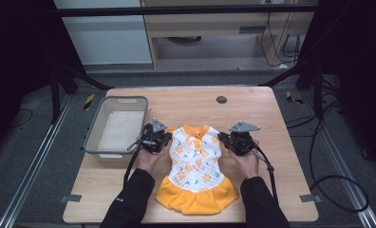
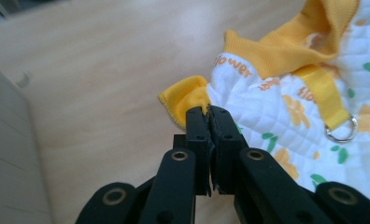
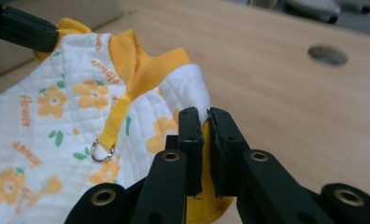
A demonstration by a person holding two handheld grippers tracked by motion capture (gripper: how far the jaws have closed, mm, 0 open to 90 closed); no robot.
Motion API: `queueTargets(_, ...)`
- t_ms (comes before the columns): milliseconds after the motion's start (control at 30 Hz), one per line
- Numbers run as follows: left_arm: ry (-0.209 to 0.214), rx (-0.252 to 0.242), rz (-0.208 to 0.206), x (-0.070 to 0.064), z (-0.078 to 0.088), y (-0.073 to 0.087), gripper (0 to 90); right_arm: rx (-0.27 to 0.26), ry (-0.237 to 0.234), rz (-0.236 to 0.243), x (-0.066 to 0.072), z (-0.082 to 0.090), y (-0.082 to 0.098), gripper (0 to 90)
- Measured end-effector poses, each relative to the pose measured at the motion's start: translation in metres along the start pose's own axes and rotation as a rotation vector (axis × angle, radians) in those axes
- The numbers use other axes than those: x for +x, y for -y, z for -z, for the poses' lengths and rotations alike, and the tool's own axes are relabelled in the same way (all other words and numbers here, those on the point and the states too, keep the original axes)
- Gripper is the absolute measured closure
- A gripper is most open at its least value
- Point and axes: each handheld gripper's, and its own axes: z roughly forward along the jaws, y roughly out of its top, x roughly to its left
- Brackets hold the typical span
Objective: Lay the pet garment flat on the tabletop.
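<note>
You pinch both yellow sleeves of the white quilted flower-print dress (image 1: 195, 164) with left gripper (image 2: 208, 113) and right gripper (image 3: 204, 118); the grey plastic basket (image 1: 97, 128) beside it likely awaits it.

The dress (image 1: 195, 166) is quilted white, printed with orange flowers and green leaves, and trimmed in yellow-orange.

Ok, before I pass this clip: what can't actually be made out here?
- Right tool, right gripper view: its jaws cover the sleeve edge of the dress, so how much cloth is pinched is hidden.
- Left tool, left gripper view: the yellow sleeve runs behind the jaw tips.
- Grey basket, high view: its near inside is hidden by the near wall.
- Dress print, high view: lettering too small to read.
</note>
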Motion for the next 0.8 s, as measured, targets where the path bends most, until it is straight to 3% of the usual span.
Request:
queueTargets(100, -0.055, -0.027, 0.017, 0.005, -0.002, -0.011, 86.9, -0.041, 0.034, 0.027, -0.004, -0.012, -0.015, 83.0)
queueTargets(167, -0.089, 0.014, 0.034, 0.011, -0.013, -0.013, 84.1, -0.029, 0.056, 0.042, -0.007, -0.025, -0.019, 80.1)
queueTargets(233, -0.109, 0.012, 0.041, 0.013, -0.018, -0.012, 68.1, 0.000, 0.090, 0.052, -0.009, -0.036, -0.019, 73.1)
queueTargets(367, -0.087, -0.005, 0.061, 0.013, -0.013, -0.012, 57.1, -0.009, 0.109, 0.074, -0.009, -0.033, -0.021, 66.6)
queueTargets(467, -0.045, -0.030, 0.046, 0.006, -0.001, -0.015, 56.6, -0.021, 0.079, 0.062, -0.006, -0.021, -0.026, 68.3)
queueTargets(633, 0.062, -0.005, 0.017, -0.010, 0.016, -0.009, 62.1, -0.027, 0.010, 0.040, 0.004, 0.003, -0.027, 75.4)
queueTargets(800, 0.099, 0.047, -0.015, -0.024, 0.019, 0.014, 71.9, 0.045, -0.044, 0.046, 0.019, 0.010, -0.009, 80.8)
